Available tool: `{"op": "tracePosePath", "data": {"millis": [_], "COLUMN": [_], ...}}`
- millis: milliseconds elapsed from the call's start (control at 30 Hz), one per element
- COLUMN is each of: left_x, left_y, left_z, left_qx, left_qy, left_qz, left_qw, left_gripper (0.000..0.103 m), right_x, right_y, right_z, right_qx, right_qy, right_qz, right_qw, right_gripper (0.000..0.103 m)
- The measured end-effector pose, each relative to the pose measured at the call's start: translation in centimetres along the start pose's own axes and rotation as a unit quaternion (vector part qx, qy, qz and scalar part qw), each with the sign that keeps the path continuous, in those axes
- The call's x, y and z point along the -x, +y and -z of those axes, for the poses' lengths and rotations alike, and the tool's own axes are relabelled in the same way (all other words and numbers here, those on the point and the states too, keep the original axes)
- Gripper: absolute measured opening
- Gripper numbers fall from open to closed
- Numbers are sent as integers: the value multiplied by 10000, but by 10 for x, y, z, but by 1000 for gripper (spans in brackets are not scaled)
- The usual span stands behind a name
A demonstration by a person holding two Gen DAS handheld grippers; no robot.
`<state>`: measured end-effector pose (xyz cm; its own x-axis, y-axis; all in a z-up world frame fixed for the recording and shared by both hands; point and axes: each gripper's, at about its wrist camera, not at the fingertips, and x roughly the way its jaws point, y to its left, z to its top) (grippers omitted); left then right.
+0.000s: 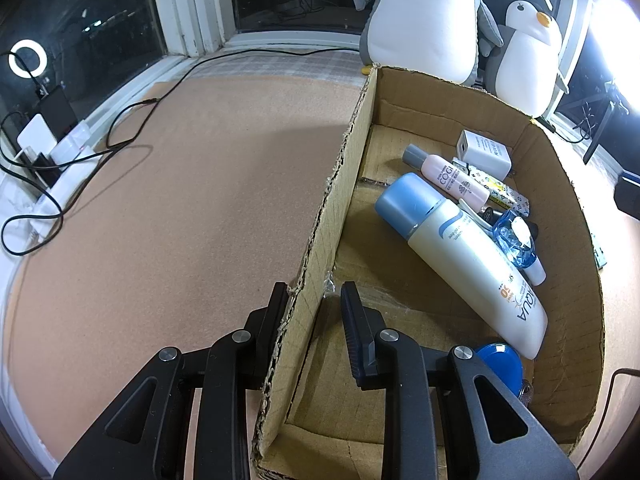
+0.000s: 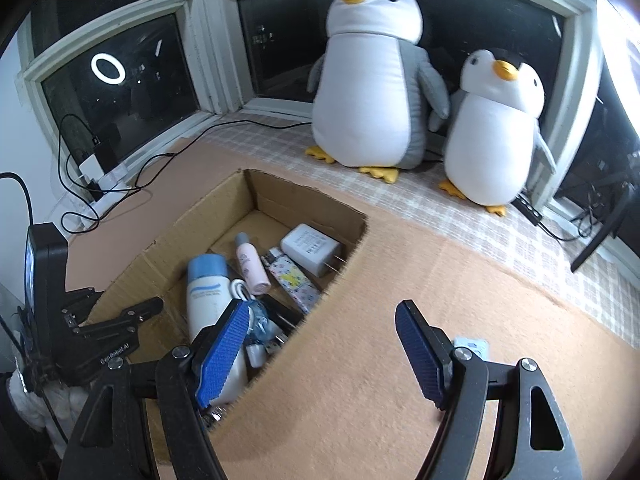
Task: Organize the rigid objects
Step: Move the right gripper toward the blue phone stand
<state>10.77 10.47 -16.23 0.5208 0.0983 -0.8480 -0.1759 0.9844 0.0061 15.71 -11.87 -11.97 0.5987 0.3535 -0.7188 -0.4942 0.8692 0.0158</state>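
Note:
A cardboard box (image 1: 336, 184) (image 2: 224, 204) sits on the tan mat. It holds a large cream bottle with a blue cap (image 1: 460, 256) (image 2: 208, 296), a small pink bottle (image 1: 448, 178) (image 2: 252, 266), a white charger (image 1: 484, 152) (image 2: 312, 248), a patterned lighter (image 2: 296, 280), a clear blue item (image 1: 516, 240) and a blue lid (image 1: 500, 364). My left gripper (image 1: 316, 300) straddles the box's left wall, with its fingers a little apart on either side of it. My right gripper (image 2: 324, 332) is open and empty above the box's right wall.
Two plush penguins (image 2: 368, 80) (image 2: 496, 128) stand by the window behind the box. Black cables (image 1: 80, 152) and a power strip with chargers (image 1: 48, 148) lie at the left. A small white item (image 2: 472, 346) lies on the mat behind my right finger.

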Motion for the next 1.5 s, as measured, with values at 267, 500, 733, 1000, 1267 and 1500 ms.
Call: {"op": "tracePosePath", "data": {"millis": [267,500,733,1000,1267,1500], "left_x": [1,0,0,1,1,0], "left_y": [2,1,1,1,2,2], "left_z": [2,2,2,2,2,2], "left_qx": [40,20,21,28,39,39], "left_qy": [7,3,3,4,7,7], "left_qz": [-10,-18,-21,-20,-15,-16], "left_qw": [10000,10000,10000,10000,10000,10000], "left_gripper": [25,25,25,25,25,25], "right_x": [10,12,3,-12,-27,-41], "right_y": [-45,-83,-107,-111,-110,-110], "right_z": [24,48,63,66,60,54], "right_qx": [-565,-927,-1113,-1056,-980,-932], "right_qy": [3,277,580,784,1033,1301], "right_qz": [146,388,394,400,376,386], "right_qw": [9983,9946,9913,9905,9891,9864], "right_gripper": [72,72,72,67,61,54]}}
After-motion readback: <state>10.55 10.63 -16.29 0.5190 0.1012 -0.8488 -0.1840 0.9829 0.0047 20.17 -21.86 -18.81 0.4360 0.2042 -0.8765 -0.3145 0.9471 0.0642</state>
